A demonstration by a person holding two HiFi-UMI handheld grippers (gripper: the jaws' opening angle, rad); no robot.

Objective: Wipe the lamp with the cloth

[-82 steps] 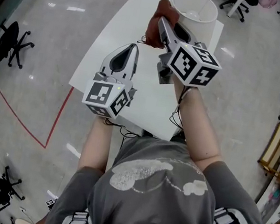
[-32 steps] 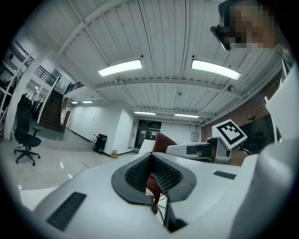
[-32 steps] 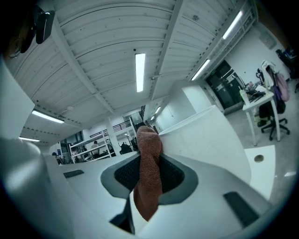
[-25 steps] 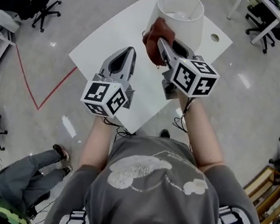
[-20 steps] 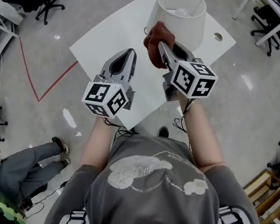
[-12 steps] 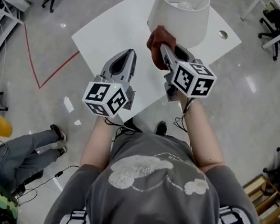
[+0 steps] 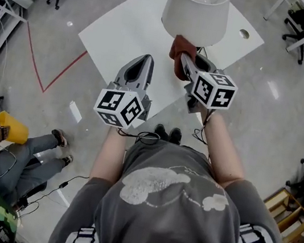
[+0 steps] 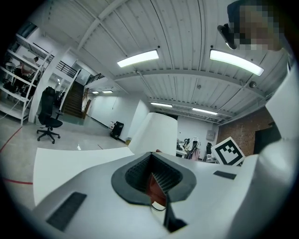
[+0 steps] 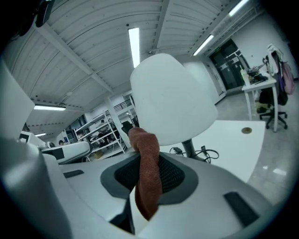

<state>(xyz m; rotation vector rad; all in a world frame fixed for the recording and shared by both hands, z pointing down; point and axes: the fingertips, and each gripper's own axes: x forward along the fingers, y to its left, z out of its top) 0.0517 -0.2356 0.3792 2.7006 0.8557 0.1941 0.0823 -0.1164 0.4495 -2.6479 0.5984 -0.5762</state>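
Right gripper [image 7: 185,60]: fingers [image 9: 174,176] clamped on the cloth [image 9: 145,172]. It is pinched partway along, so a bunched end stands beyond the tips and a tail hangs below. We read this as keeping soft fabric ahead of the hard plastic. The bunched end sits at the lower rim of the shade [image 9: 173,98], on our near side. It looks to be touching, but we cannot be sure.

Left gripper [image 7: 145,60]: fingers together, gripping nothing. The red patch seen past them is, we judge, the cloth in the other gripper. It is held raised beside the right one and apart from the lamp [image 7: 195,10]. That looks like parking clear of the wiping path, not steadying anything.

The lamp stands toward the far side of the counter [image 7: 121,32], nearer the far-right edge than the left corner. A cable [image 9: 205,153] lies coiled by the stem [image 9: 188,148], and a small hole [image 7: 244,34] sits near the right corner.

Room for moving:
- The left half of the counter is bare, so a sweep round the shade's left flank has plenty of space.
- On the right the edge is closer, and the cable sits low by the stem.
- Nothing braces the lamp, so we judge a firm push could slide or tip it toward the far edge. Light strokes suit.
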